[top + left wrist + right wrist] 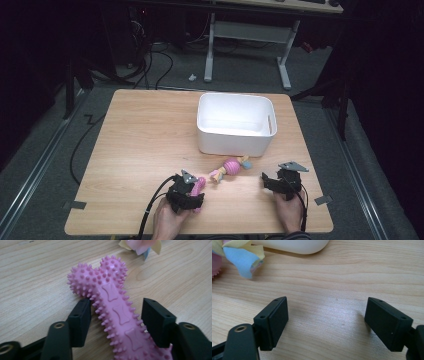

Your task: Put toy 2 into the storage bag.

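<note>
Pink rubber, shaped as a spiked bone, lies flat on the wooden table, near the edge where the person stands. In the left gripper view its shaft runs up between the two black jaws of the left gripper, with the knobbed end reaching out beyond the fingertips. The left-hand pad touches the spikes along one flank; the right-hand pad stands just beside the other flank, and a sliver of table seems to show between them, though whether its spikes meet the pad I cannot tell. So the jaws bracket the toy at half spread without plainly pinching it. From the high view, the same gripper covers most of the bone, only its pink tip peeking out on the right side.

Just beyond that tip lies a second toy, a pink ball with pale cloth tails, close to the front wall of the white bin.

Well apart to the right, the right gripper rests low over bare wood, its jaws spread wide with nothing between them.
</note>
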Action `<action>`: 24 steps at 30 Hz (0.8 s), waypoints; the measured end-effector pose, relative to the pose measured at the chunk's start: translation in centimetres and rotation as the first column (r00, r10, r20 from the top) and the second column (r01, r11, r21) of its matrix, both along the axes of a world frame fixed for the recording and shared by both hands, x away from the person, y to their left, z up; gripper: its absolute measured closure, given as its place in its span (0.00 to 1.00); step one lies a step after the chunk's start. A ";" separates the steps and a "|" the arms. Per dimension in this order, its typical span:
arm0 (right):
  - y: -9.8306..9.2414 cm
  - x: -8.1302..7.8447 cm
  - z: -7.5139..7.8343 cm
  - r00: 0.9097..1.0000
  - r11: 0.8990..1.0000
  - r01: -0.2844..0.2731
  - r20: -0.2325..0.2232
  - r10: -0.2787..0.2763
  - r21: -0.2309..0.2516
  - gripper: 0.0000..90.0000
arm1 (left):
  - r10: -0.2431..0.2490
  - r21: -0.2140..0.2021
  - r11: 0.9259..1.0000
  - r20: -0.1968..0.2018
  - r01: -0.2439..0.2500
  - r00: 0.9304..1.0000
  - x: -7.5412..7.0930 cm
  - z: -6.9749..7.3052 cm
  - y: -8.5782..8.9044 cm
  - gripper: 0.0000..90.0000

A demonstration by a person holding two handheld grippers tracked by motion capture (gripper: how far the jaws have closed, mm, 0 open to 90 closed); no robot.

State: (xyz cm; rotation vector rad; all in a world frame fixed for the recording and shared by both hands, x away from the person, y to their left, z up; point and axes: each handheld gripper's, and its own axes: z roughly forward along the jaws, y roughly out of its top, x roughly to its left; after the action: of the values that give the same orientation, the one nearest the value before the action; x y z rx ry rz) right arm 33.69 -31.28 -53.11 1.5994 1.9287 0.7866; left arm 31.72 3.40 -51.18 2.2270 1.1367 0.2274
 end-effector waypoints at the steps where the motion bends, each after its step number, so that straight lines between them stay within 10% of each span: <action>1: 0.0 0.0 0.0 1.000 1.000 0.000 0.000 0.000 0.000 0.21 | 0.001 0.002 1.000 0.001 -0.001 1.000 0.0 0.0 0.0 0.48; 24: 0.0 0.0 0.0 1.000 1.000 -0.009 0.001 0.009 0.000 0.21 | -0.028 -0.018 0.999 -0.004 0.028 1.000 0.1 0.7 0.7 0.66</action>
State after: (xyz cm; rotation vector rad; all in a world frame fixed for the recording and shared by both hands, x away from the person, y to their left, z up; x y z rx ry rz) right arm 33.67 -31.25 -53.11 1.5904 1.9369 0.7907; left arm 31.78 4.14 -50.48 2.2268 1.1051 0.1999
